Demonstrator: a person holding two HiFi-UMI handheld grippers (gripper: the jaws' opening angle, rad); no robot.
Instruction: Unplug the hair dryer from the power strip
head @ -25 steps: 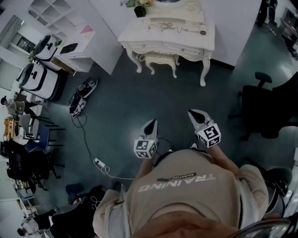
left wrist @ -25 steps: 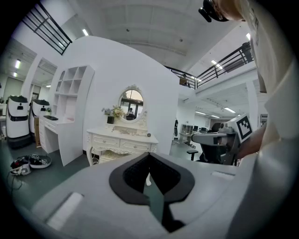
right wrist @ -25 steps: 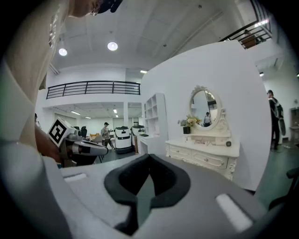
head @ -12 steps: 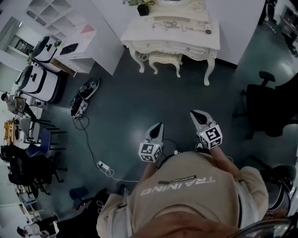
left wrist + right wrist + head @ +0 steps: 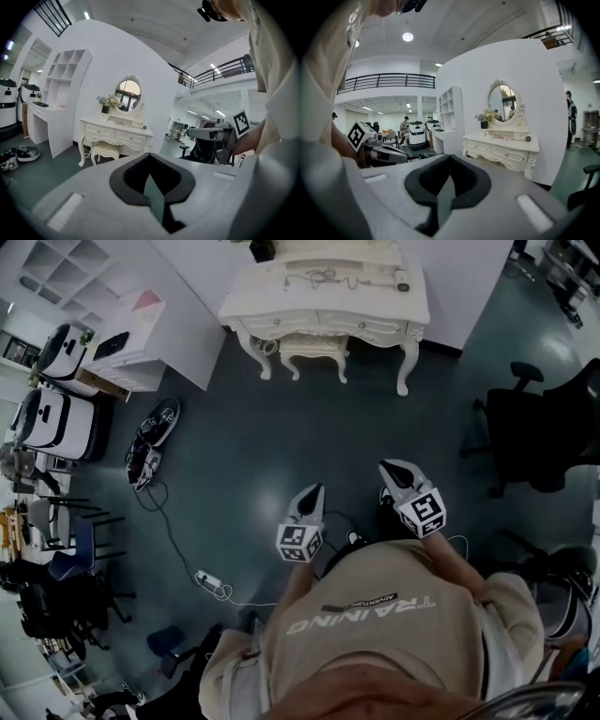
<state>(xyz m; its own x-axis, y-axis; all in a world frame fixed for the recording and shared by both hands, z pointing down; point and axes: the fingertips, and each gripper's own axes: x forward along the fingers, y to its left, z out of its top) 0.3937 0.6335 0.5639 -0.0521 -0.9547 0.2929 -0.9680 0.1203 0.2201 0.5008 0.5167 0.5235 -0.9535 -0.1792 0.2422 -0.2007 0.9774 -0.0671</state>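
The left claw (image 5: pixel 313 491) is seen fully closed, tips pressed together, with nothing gripped. The right claw (image 5: pixel 390 468) is likewise closed and empty. Both are held above the dark floor (image 5: pixel 244 446), pointed toward a white desk (image 5: pixel 366 320). A white power strip (image 5: pixel 202 579) is seen on the floor, well left of them (the hair dryer cannot be made out). Cords (image 5: pixel 322 277) are strewn on the desk.

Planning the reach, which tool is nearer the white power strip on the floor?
Left. The left tool hangs up and right of the power strip in the head view; the right tool is farther right, beyond the left one.
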